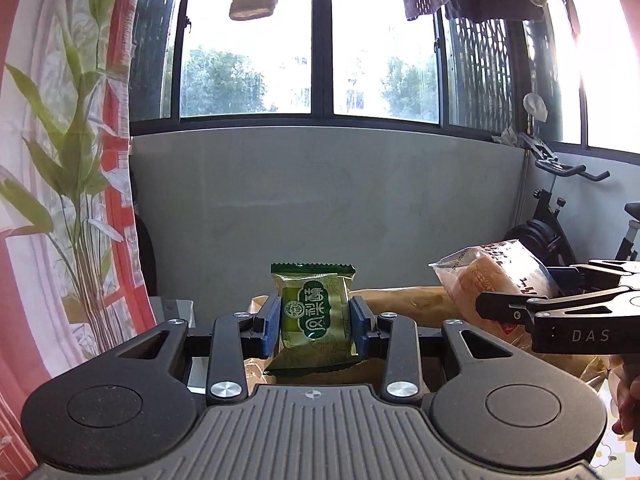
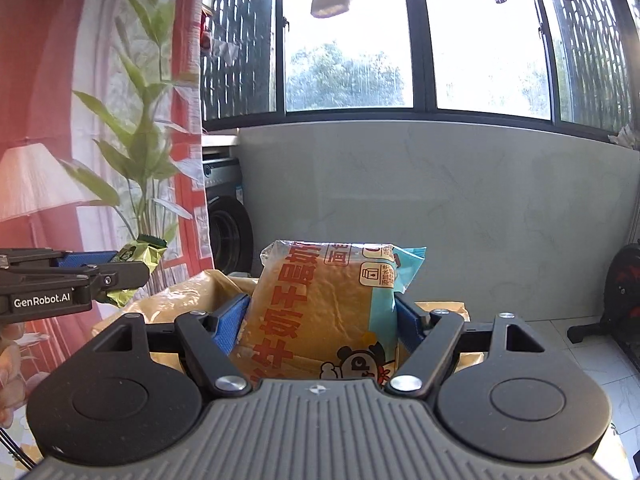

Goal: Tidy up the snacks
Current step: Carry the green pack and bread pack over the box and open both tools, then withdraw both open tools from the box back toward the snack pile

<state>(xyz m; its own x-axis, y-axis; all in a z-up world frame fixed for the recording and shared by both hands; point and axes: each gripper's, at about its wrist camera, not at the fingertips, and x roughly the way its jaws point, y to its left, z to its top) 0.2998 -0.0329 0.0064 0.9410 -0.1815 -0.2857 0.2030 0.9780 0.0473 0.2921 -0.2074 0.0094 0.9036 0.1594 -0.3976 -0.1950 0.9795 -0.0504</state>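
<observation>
My left gripper (image 1: 314, 326) is shut on a small green snack packet (image 1: 314, 316), held upright between its blue pads. In the right wrist view that same packet (image 2: 142, 254) and left gripper (image 2: 128, 264) show at the left edge. My right gripper (image 2: 324, 320) is shut on a large orange bread bag (image 2: 320, 312) with red lettering and a light blue edge. From the left wrist view the bread bag (image 1: 492, 276) and the right gripper (image 1: 516, 292) appear at the right. Both packs are lifted above a brown paper bag (image 2: 192, 292).
The brown paper bag (image 1: 404, 296) lies open below and behind both grippers. A grey wall (image 1: 320, 200) under a window stands ahead. A leafy plant (image 1: 76, 160) and red-white curtain are at left, an exercise bike (image 1: 560, 216) at right, a washing machine (image 2: 224, 220) behind.
</observation>
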